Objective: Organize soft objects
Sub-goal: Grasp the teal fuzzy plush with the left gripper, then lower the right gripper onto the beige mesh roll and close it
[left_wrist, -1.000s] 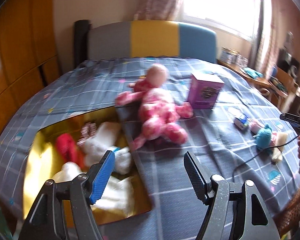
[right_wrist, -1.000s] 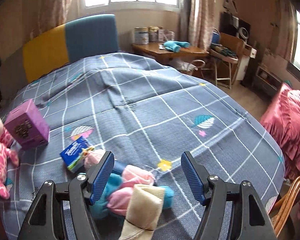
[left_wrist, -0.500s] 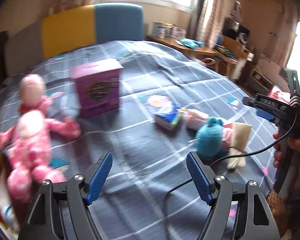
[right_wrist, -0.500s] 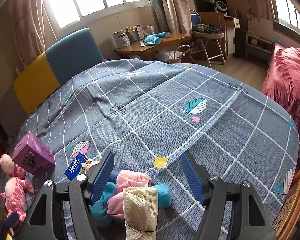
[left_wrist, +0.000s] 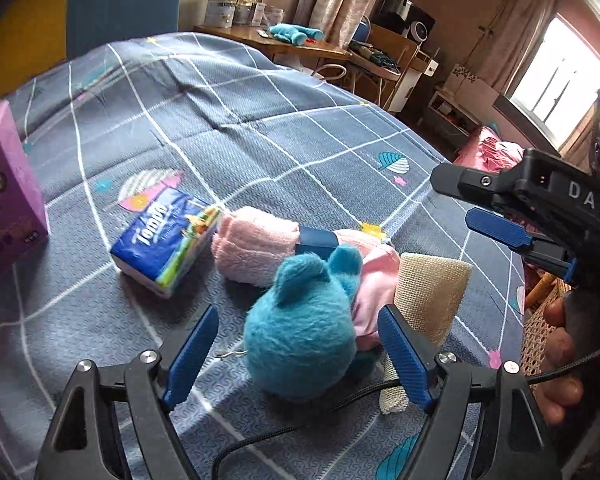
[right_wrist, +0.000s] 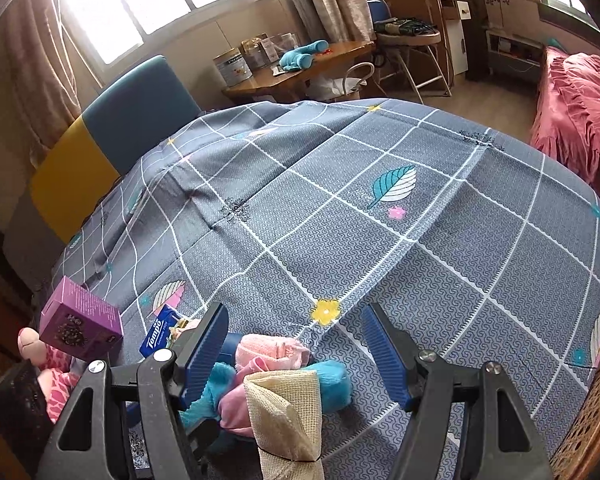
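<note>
A teal plush toy lies on the grey checked bedspread, against a pink rolled cloth and a beige mesh roll. My left gripper is open, its blue fingers on either side of the teal plush. My right gripper is open and empty above the same pile; the teal plush, pink cloth and beige roll lie between and below its fingers. The right gripper also shows at the right edge of the left wrist view.
A blue tissue pack lies left of the pile, a purple box further left. A pink plush doll lies at the bed's left edge. A black cable trails under the left gripper. A wooden desk stands behind the bed.
My left gripper swung right from the gold box and pink doll and closed in on the teal plush, which now sits between its fingers. The right gripper stayed over the pile, tilting slightly.
</note>
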Motion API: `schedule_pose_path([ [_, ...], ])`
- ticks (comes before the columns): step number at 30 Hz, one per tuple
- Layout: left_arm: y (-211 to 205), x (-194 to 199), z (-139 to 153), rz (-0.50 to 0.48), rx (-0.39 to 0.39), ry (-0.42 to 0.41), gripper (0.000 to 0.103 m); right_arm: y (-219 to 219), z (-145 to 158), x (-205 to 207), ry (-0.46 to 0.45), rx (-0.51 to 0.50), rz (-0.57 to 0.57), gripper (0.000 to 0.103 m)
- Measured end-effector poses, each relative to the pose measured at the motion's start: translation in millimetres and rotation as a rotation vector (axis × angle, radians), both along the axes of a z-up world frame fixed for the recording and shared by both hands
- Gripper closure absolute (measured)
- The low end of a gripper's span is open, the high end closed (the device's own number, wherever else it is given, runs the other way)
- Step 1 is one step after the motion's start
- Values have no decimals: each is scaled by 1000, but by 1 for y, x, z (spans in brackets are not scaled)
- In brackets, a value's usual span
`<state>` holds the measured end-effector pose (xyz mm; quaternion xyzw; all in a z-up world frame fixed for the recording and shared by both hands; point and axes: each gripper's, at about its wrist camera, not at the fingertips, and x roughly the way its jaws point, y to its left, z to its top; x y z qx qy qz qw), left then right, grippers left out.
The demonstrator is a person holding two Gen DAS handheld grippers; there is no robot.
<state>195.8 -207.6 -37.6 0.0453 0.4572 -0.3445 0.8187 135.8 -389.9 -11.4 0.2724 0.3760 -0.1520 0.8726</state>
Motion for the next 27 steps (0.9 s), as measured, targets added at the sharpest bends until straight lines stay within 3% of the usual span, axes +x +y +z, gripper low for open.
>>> schedule_pose_path([
  [1,-1,3,-5,-3,-11,22,52,-2,-1,0,1,7,-5,32],
  [4,-3,9,-22,-6,-34,105,56,-3,-4,1,3,30,3,33],
  [13,72,-4,6,152,-164,99,55,0,-13,6,50,52,25,33],
  [17,110,-18,15,246,-138,69,55,4,-17,8,75,48,47,33],
  [21,153,-33,11,348,-141,112,53,12,-17,11,83,60,92,33],
  [26,190,-55,-4,455,-112,151,49,32,-12,20,46,155,263,33],
  [27,198,-59,-8,477,-96,159,43,40,-9,24,43,163,316,33],
])
